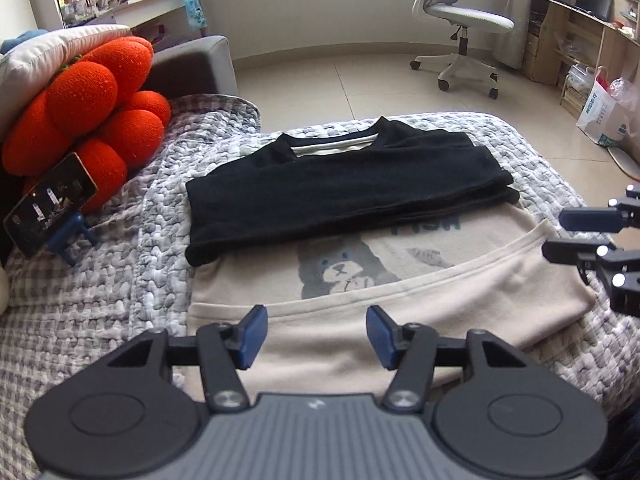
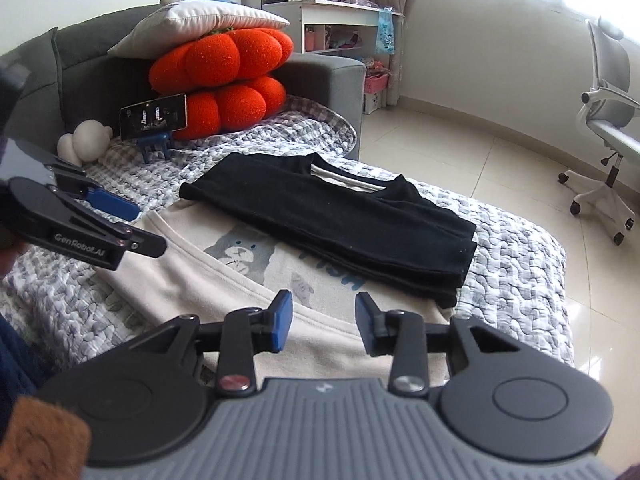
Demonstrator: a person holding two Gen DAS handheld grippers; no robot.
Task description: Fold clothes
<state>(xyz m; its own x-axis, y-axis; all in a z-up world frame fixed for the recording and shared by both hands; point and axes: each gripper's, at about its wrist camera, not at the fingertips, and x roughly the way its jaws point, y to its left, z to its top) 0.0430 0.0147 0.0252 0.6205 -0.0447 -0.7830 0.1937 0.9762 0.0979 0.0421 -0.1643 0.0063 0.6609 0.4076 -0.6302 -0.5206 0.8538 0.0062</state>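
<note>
A cream T-shirt (image 1: 440, 304) with a grey bear print (image 1: 344, 272) lies flat on the quilted bed (image 1: 100, 300). Its near edge is folded up over the print. Black fabric (image 1: 340, 188), folded flat with a neckline at the far end, covers the shirt's far half; I cannot tell if it is a separate garment. My left gripper (image 1: 316, 332) hovers open over the near cream fold, holding nothing. My right gripper (image 2: 324, 322) is also open over the cream shirt (image 2: 224, 292), near the fold's right end. Each shows in the other's view: right gripper (image 1: 558, 234), left gripper (image 2: 146, 228).
Orange plush cushions (image 1: 100, 120) and a phone on a blue stand (image 1: 52, 204) sit at the bed's left. A tiled floor lies beyond the far edge, with a white office chair (image 1: 460, 20) and a paper bag (image 1: 600, 116).
</note>
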